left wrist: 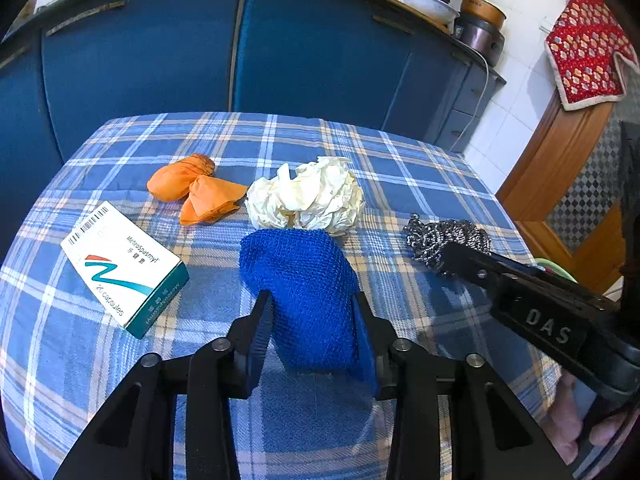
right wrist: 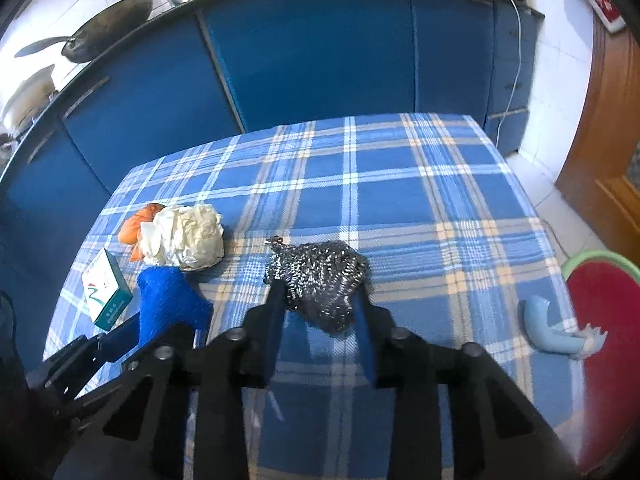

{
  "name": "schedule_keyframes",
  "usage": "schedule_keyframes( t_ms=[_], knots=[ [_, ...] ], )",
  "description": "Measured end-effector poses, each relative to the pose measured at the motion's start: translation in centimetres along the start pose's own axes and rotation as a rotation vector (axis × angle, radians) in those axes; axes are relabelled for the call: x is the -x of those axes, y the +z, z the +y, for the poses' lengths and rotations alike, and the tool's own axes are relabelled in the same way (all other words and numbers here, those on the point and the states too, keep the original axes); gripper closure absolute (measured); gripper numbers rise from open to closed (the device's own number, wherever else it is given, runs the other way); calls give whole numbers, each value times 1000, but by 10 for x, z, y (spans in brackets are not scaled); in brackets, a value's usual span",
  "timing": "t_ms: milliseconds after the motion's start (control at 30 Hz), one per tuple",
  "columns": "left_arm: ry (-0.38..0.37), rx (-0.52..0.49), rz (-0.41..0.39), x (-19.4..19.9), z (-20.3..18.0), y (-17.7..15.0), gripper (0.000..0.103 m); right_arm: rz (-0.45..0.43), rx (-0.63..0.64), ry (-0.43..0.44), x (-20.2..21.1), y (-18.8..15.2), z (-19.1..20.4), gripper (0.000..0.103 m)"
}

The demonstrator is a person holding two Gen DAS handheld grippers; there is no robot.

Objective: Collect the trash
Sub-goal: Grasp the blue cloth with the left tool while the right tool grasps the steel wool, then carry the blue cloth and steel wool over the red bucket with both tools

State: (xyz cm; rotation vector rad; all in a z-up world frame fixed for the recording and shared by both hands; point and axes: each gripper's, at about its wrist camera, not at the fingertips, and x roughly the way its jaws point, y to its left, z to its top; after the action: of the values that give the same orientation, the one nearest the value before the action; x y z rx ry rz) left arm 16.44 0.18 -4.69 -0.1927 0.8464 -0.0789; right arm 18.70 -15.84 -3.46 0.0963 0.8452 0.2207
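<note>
My left gripper [left wrist: 312, 308] is shut on a blue knitted cloth [left wrist: 304, 292], held just above the plaid tablecloth [left wrist: 224, 136]; it also shows in the right wrist view [right wrist: 168, 304]. My right gripper [right wrist: 320, 300] is shut on a steel wool scrubber [right wrist: 320, 280], which also shows in the left wrist view [left wrist: 444, 240]. A crumpled white paper ball [left wrist: 308, 196], orange peel pieces [left wrist: 196, 188] and a white-and-teal medicine box [left wrist: 124, 268] lie on the cloth beyond the left gripper.
Blue cabinets [left wrist: 160, 52] stand behind the table. A red and green bin [right wrist: 600, 312] sits off the table's right edge, with a pale blue object [right wrist: 552, 332] at its rim. A wooden door [left wrist: 560, 184] is at right.
</note>
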Motion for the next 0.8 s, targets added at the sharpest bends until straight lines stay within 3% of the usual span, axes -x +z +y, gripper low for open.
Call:
schedule_keyframes(
  t_ms=[267,800],
  knots=[
    [-25,-1,-15,12,-3,-1,83,-23,-14,26,25,-8,-4,90],
    [-84,-58,-62,55,-36,-7,84,-142,-97,68,103,-37,-27,91]
  ],
)
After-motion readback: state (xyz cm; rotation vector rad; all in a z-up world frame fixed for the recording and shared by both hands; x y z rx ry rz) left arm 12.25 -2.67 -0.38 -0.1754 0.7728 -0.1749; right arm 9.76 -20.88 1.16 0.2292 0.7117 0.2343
